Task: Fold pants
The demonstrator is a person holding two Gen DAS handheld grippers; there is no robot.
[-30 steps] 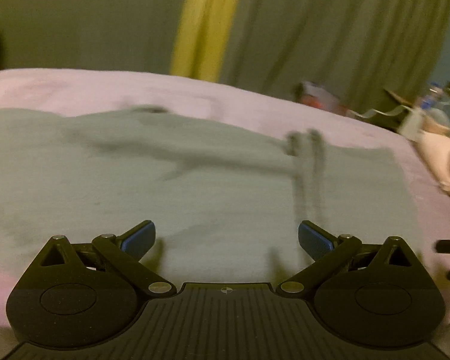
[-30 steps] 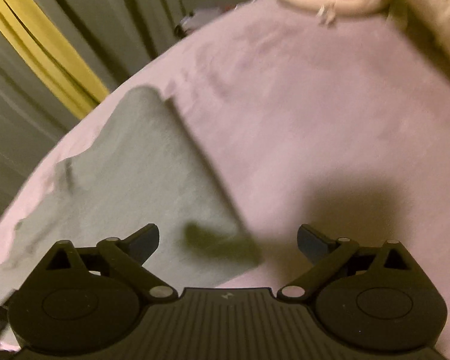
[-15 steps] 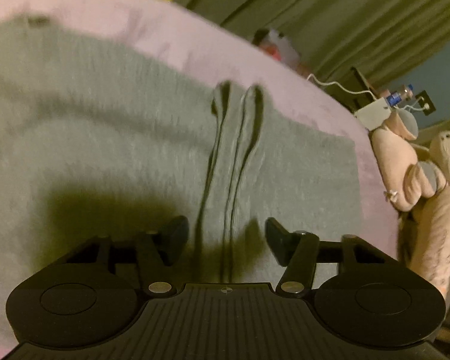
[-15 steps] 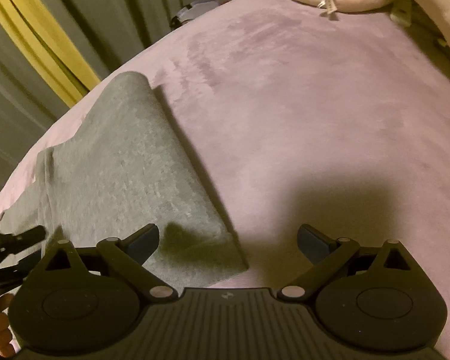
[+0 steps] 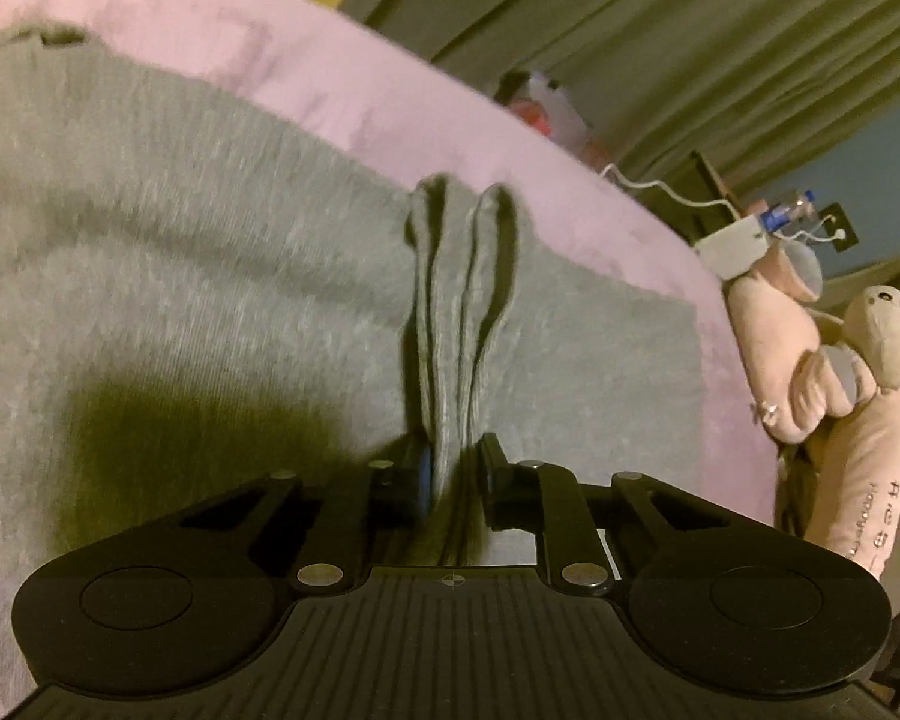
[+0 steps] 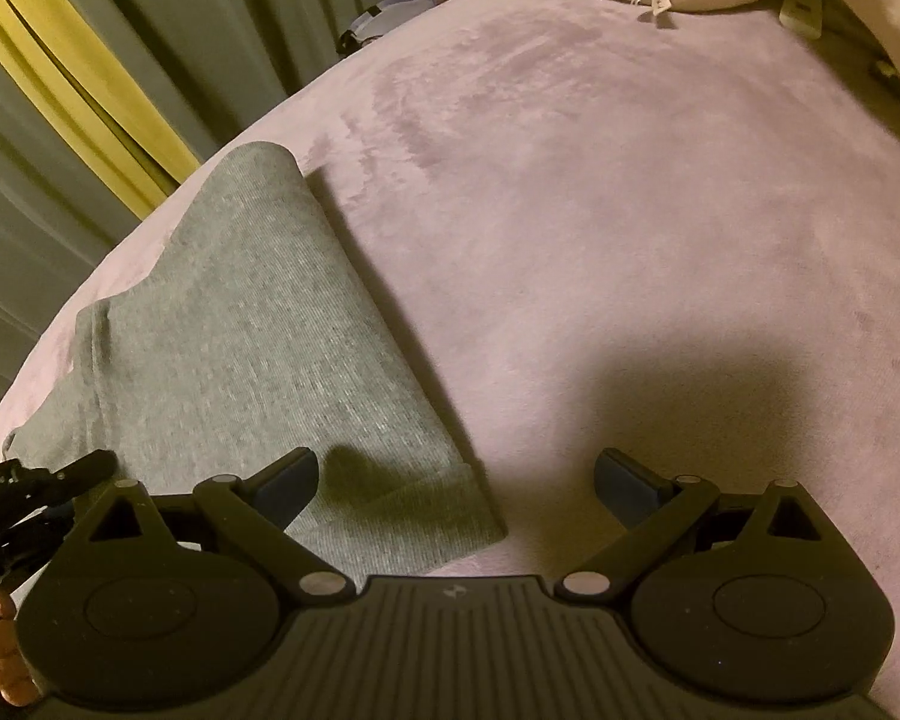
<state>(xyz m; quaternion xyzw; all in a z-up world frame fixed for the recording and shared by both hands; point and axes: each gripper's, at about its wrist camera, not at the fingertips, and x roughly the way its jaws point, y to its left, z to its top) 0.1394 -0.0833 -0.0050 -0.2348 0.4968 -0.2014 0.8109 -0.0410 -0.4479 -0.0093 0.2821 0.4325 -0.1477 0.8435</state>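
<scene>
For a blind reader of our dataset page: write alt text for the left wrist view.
The left gripper, whose jaws have just been closing, pinches a raised ridge of the grey pants between its fingers. The pants lie spread on a pink blanket. Plush toys sit at the right edge, with green curtains behind.

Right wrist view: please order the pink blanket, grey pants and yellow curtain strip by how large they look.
1. pink blanket
2. grey pants
3. yellow curtain strip

The pants lie nearer the camera, so true sizes stay unsure.
</scene>
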